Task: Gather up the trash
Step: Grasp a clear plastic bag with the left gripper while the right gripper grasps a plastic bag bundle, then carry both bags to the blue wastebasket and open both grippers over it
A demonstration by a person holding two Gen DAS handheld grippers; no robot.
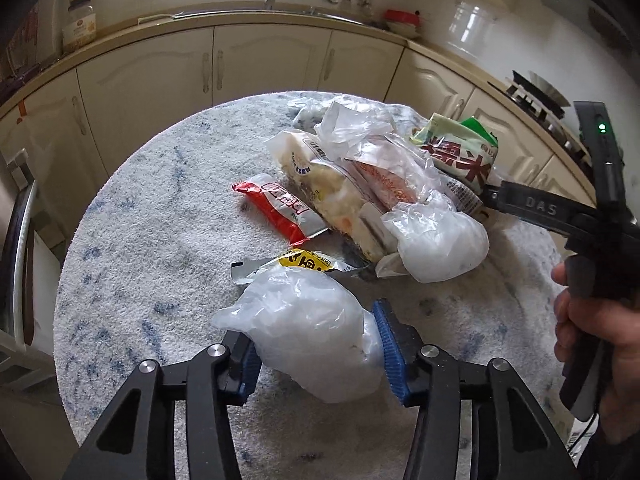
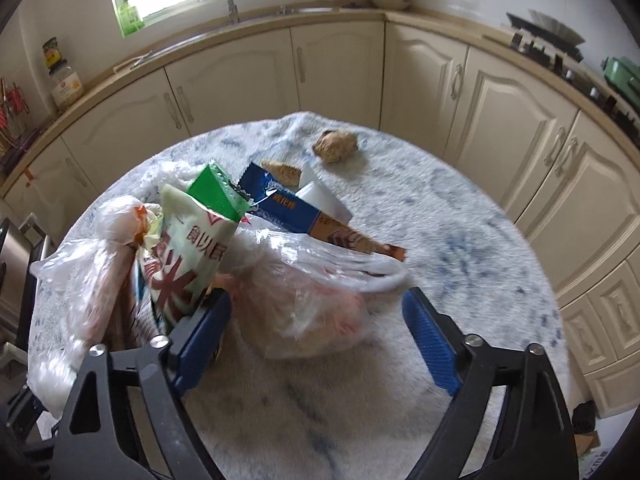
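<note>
1. The left tool [image 1: 316, 344] pinches a white plastic bag [image 1: 308, 320] at 6 o'clock on the tabletop [image 1: 160, 240], both pads touching it.
2. The right tool [image 2: 320, 336] is spread around a clear bag [image 2: 304, 300]; its right pad stands apart.
3. Wrappers [image 1: 360, 184] lie piled at 1 o'clock.

Tabletop [image 1: 160, 208] cover: fuzzy cloth, matt, white with blue flecks. White bag [image 1: 308, 320]: thin plastic, crinkled, slightly glossy. Red wrapper [image 1: 276, 208]: shiny foil-like plastic. Clear bag [image 2: 304, 296]: transparent glossy film. Blue packet [image 2: 280, 204]: printed glossy plastic. Gripper pads [image 1: 390, 348]: blue, ribbed, matt. Cupboard doors [image 2: 240, 80]: smooth, cream, satin.
</note>
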